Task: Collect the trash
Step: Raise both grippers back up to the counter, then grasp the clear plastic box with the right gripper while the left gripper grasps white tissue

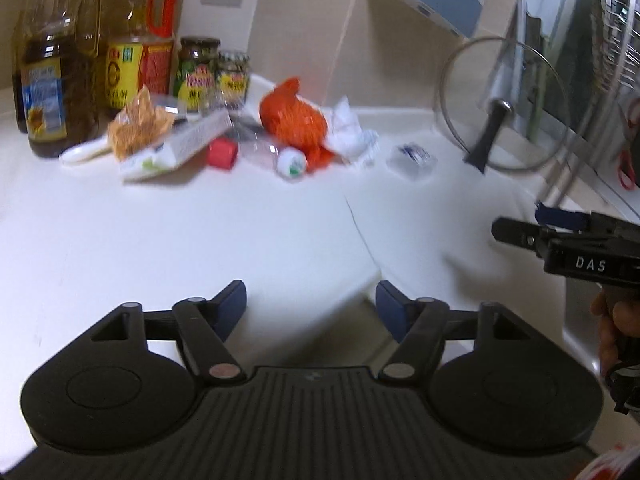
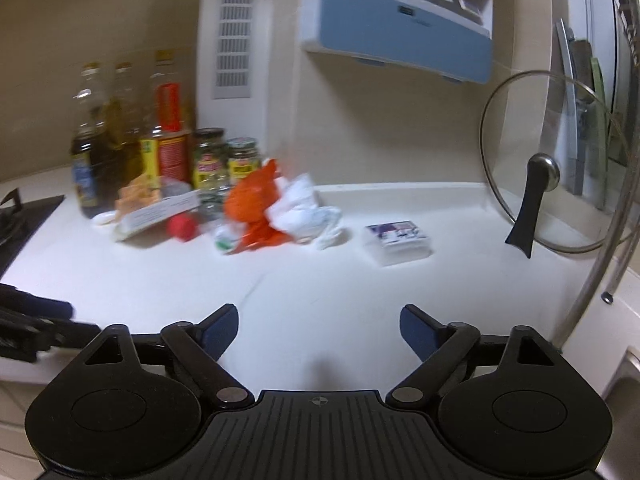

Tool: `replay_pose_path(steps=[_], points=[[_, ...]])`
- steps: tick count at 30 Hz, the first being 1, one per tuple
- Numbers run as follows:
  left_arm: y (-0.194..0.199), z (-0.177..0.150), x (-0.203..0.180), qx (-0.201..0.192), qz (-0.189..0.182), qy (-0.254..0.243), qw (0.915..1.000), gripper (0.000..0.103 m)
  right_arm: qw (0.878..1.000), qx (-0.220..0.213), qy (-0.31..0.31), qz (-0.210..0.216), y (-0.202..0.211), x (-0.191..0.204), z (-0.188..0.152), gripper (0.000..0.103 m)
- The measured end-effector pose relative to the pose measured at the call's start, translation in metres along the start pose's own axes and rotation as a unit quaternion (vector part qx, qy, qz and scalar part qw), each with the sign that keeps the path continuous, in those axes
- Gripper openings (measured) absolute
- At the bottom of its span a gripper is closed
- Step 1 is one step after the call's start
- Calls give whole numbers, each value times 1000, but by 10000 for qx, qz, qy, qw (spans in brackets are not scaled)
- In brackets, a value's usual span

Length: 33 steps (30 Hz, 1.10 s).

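Note:
Trash lies at the back of the white counter [image 1: 240, 232]: an orange plastic bag [image 1: 290, 118] [image 2: 254, 204], crumpled white tissue [image 1: 352, 132] [image 2: 304, 208], a red cap [image 1: 222, 152] [image 2: 183, 227], a flat white carton [image 1: 180, 146] [image 2: 156, 212], a crinkled snack wrapper [image 1: 138, 124], a small round white item [image 1: 291, 163] and a small white packet [image 1: 412, 158] [image 2: 398, 242]. My left gripper [image 1: 311, 308] is open and empty, well short of the pile. My right gripper [image 2: 319, 330] is open and empty; it also shows in the left wrist view [image 1: 516, 228].
Oil bottles [image 1: 56, 72] and jars [image 1: 198, 74] stand behind the trash at the left. A glass pot lid [image 1: 500, 108] [image 2: 548, 164] leans at the right by a rack. A stove corner [image 2: 20, 216] lies at the left, a sink edge [image 2: 628, 364] at the right.

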<state>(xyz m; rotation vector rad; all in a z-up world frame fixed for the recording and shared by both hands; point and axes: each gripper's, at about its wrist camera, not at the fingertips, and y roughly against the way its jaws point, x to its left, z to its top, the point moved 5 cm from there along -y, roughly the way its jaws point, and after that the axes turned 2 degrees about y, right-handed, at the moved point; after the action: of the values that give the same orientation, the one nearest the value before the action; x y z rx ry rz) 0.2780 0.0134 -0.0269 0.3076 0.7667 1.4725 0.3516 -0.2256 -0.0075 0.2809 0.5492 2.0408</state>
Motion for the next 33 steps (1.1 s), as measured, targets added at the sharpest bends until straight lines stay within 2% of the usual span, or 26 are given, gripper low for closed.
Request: replay_pose_path(steps=[6,8,13,21,27,29,31,33], points=[[-42,38,-15,-113,197,24,9997,70,9999,116,49,17,-61,-49,27,97],[-57,49,-22,-143,252,49,9996,73,9999,114,3,79,-82,-67,37,100],[-92,70,-40,-142,377,-34,9992,74,9996,184,32,233,-130,-96,54,102],[-133,80,-61,-40,283,-127,9995,74,9969,558,169,531,-197,-123,48,102],[-154,78,-71,109,426,-331,9985,74,9937,831,190,733,-225,-132,45,102],[-160,78,-74,149,422,-380,9983,74,9928,839,125,848,-228,-133,48,100],[-165,79,-78,171,416,-437,9980,74,9926,813,23,896,-226,-136,53,87],[-172,83,-84,154,400,-521,9977,74,9943,702,-70,802,-219,-138,58,87]])
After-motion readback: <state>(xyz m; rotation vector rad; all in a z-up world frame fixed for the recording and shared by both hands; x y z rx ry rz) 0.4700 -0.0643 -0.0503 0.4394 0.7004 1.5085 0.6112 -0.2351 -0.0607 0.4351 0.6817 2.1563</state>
